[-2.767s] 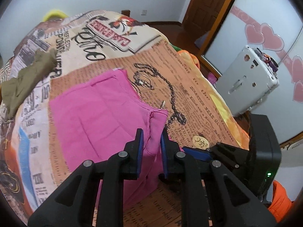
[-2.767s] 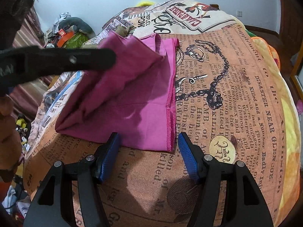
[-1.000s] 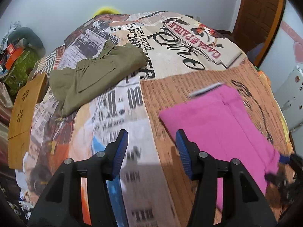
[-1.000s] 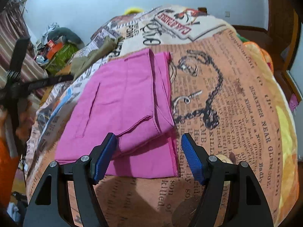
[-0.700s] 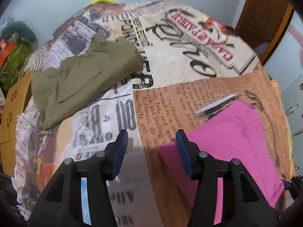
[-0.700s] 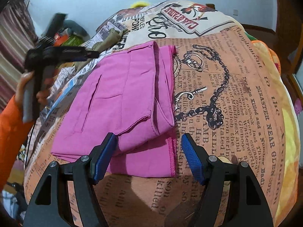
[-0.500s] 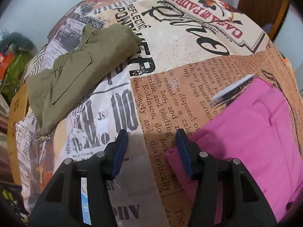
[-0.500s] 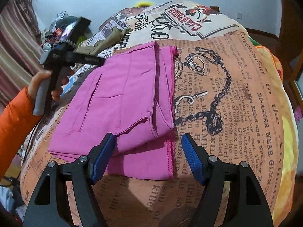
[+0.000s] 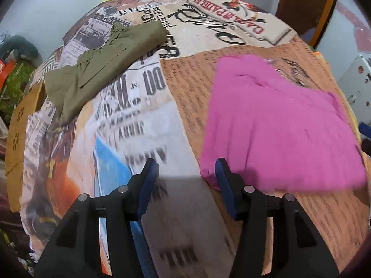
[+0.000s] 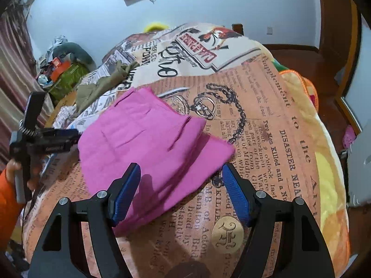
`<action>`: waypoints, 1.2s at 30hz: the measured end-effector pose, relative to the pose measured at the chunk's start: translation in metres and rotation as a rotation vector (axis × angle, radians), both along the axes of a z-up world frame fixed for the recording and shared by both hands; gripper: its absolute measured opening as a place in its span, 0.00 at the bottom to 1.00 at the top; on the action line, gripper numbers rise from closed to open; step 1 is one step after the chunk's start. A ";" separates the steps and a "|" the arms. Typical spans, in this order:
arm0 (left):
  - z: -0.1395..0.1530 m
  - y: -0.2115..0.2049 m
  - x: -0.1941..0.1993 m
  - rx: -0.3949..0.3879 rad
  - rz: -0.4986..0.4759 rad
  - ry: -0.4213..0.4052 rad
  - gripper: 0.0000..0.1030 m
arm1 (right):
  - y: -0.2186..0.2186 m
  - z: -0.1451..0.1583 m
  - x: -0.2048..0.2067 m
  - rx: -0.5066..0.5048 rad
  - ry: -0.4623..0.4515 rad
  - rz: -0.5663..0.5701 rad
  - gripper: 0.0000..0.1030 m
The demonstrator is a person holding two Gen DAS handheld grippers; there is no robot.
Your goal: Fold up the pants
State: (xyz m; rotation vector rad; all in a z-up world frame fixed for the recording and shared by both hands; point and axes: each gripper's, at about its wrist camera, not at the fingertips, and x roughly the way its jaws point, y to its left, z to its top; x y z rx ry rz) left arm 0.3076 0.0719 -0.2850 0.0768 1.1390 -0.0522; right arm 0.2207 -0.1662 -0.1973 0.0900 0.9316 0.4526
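Olive-green crumpled cloth pants (image 9: 104,62) sit way over on the far left of the newspaper-print bedspread (image 9: 143,125), well apart from everything else. Moving right, the left gripper (image 9: 186,181) hangs over the bedspread with its blue-padded fingers (image 9: 148,185) spread wide, nothing between them. Its right finger is just beside the near-left corner of the folded bright pink fabric pants (image 9: 278,127); can't tell if it's actually touching, that view is pretty blurry.

From the right wrist view, those pink pants (image 10: 148,148) lie flat as a folded stack in the middle of the orange-brown printed part of the bedspread (image 10: 278,153), just left of the black chain drawing (image 10: 234,106). The left gripper (image 10: 67,136) shows up at the pants' left edge, held by a hand in an orange sleeve (image 10: 7,197). The right gripper (image 10: 183,190) is at the near edge of the pants, fingers (image 10: 126,192) wide apart and gripping nothing, the left pad over the pink fabric and the right pad over the print beside the near-right corner.
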 end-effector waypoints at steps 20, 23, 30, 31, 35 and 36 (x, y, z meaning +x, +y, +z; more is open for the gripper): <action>0.048 -0.017 -0.030 -0.087 -0.037 -0.069 0.51 | -0.005 -0.005 0.006 -0.028 0.008 0.043 0.47; 0.054 -0.024 -0.008 -0.098 -0.048 -0.089 0.51 | -0.008 0.003 0.018 -0.027 -0.024 0.030 0.47; 0.045 -0.045 0.046 -0.137 -0.088 -0.086 0.51 | -0.005 0.006 0.059 -0.030 -0.047 0.025 0.47; 0.040 -0.046 0.056 -0.148 -0.089 -0.074 0.51 | -0.004 0.005 0.063 -0.030 -0.045 0.029 0.47; 0.022 -0.048 0.076 -0.140 -0.084 -0.044 0.50 | 0.001 -0.004 0.081 -0.031 -0.038 0.050 0.47; 0.018 -0.047 0.080 -0.141 -0.083 -0.037 0.49 | 0.001 -0.006 0.084 -0.031 -0.034 0.054 0.47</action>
